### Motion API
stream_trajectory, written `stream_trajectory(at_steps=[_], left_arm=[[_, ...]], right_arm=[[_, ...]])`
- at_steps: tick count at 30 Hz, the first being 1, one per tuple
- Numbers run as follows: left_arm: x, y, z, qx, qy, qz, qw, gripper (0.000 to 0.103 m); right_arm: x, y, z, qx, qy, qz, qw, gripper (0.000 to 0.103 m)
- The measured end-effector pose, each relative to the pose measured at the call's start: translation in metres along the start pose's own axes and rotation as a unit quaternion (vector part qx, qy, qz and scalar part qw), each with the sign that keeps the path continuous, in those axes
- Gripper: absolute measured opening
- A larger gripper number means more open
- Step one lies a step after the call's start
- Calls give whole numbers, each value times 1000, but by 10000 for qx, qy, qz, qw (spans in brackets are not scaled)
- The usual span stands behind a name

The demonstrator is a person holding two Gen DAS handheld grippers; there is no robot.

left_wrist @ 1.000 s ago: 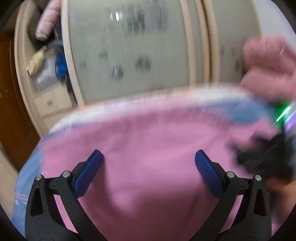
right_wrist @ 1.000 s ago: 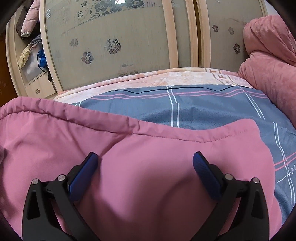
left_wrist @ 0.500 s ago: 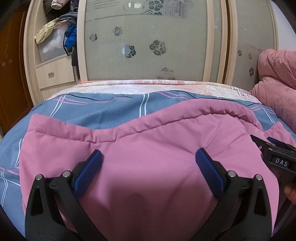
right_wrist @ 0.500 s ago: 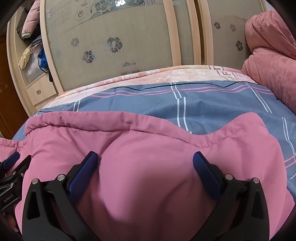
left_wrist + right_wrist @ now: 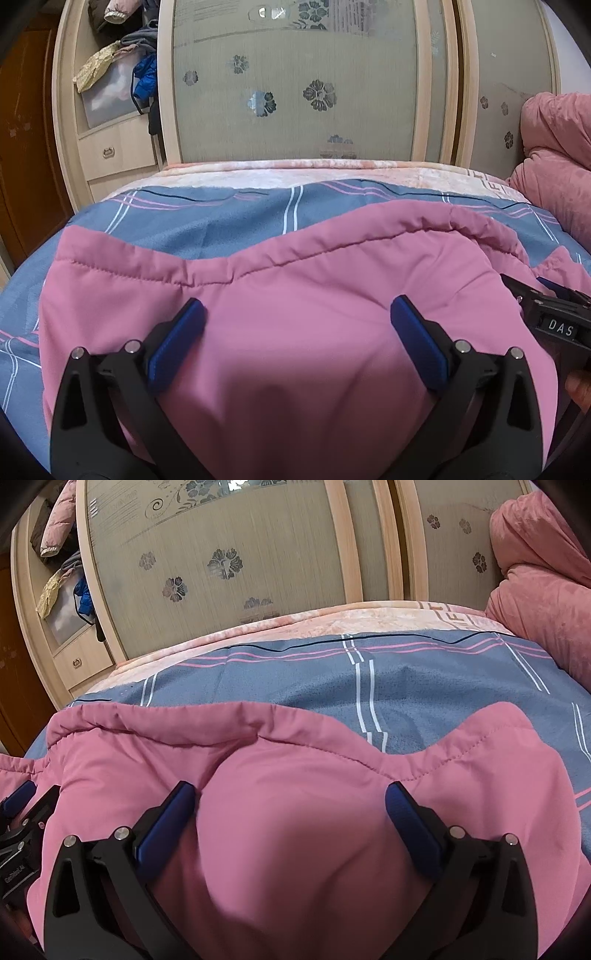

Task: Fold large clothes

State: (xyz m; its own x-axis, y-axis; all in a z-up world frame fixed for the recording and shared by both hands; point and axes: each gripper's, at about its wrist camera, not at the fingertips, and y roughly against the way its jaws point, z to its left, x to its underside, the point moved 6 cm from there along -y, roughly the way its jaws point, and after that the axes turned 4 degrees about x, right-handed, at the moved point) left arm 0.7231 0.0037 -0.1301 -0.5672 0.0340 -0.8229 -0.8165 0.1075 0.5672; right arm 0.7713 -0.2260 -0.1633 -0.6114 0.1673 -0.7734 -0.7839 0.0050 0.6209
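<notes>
Both views are settling now: a second ago the left camera was smearing into a blur, and now it is showing the pink padded jacket crisp and spread flat. The left gripper is hovering right over it, blue-padded jaws standing wide apart with nothing pinched between them. The right gripper is doing the same, jaws splayed wide over the puffy fabric, gripping nothing. The jacket's stitched edge is sitting lower in the right view than a second ago, baring more bedspread beyond it. The other gripper's black body, lettered "DAS", is poking in at the right edge of the left view, with a fingertip just below it.

The jacket is lying on the blue-grey bedspread, a fleecy cloth crossed by white and pink stripes. The jacket's shell is looking smooth and matte, softly quilted, its hem rolling in gentle waves. A peach plush blanket is running along the far edge of the bed. Behind it, the wardrobe's sliding doors are showing frosted panels with flower motifs in pale wood frames. A rumpled pink duvet is heaping at the right.
</notes>
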Motion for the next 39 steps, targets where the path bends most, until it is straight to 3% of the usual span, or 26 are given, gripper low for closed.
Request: stream_trajectory(at_steps=[4, 6, 8, 10, 12, 15, 18, 20, 23, 25, 27, 29, 33, 37, 39], left_arm=[[-2, 15, -1, -195, -73, -272, 9994, 101], [-1, 25, -3, -560, -205, -411, 9974, 101], [-6, 37, -13, -1253, -601, -518, 9889, 101], [-10, 51, -21, -1522, -852, -507, 9834, 101], [-13, 74, -25, -1467, -793, -607, 9841, 101], [-2, 137, -35, -1049, -694, -1021, 9868, 101], [42, 204, -44, -747, -807, -1103, 9878, 101], [86, 255, -47, -503, -783, -1151, 9890, 101], [155, 311, -40, -441, -643, -1137, 9904, 101], [187, 334, -37, -393, -464, -982, 9933, 101], [195, 356, -40, -208, -281, -1028, 9941, 101], [201, 370, -39, -317, -252, -1186, 9921, 101], [212, 389, -42, -367, -80, -1005, 9942, 101], [228, 430, -36, -965, 492, -1312, 9854, 101], [233, 447, -33, -937, 751, -1375, 9832, 101]], right_arm=[[2, 10, -1, 84, 10, -137, 9999, 102], [1, 20, 1, 325, 153, -273, 9990, 102], [-3, 32, 5, 641, 463, -306, 9964, 102], [-7, 50, 8, 914, 755, -429, 9920, 102], [-9, 92, 5, 771, 538, -961, 9909, 102], [16, 155, -2, -23, 196, -1250, 9920, 102], [67, 220, -15, -630, 89, -1262, 9900, 102], [106, 262, -29, -752, 99, -1254, 9892, 102], [166, 319, -51, -628, 190, -1452, 9872, 102], [192, 336, -64, -204, 275, -1383, 9898, 102], [210, 347, -71, -183, 137, -1154, 9931, 102], [225, 355, -75, -100, 29, -1047, 9945, 102], [256, 381, -73, -158, -84, -844, 9963, 102], [284, 410, -58, -132, 84, -720, 9973, 102], [294, 427, -50, -21, 318, -838, 9960, 102]])
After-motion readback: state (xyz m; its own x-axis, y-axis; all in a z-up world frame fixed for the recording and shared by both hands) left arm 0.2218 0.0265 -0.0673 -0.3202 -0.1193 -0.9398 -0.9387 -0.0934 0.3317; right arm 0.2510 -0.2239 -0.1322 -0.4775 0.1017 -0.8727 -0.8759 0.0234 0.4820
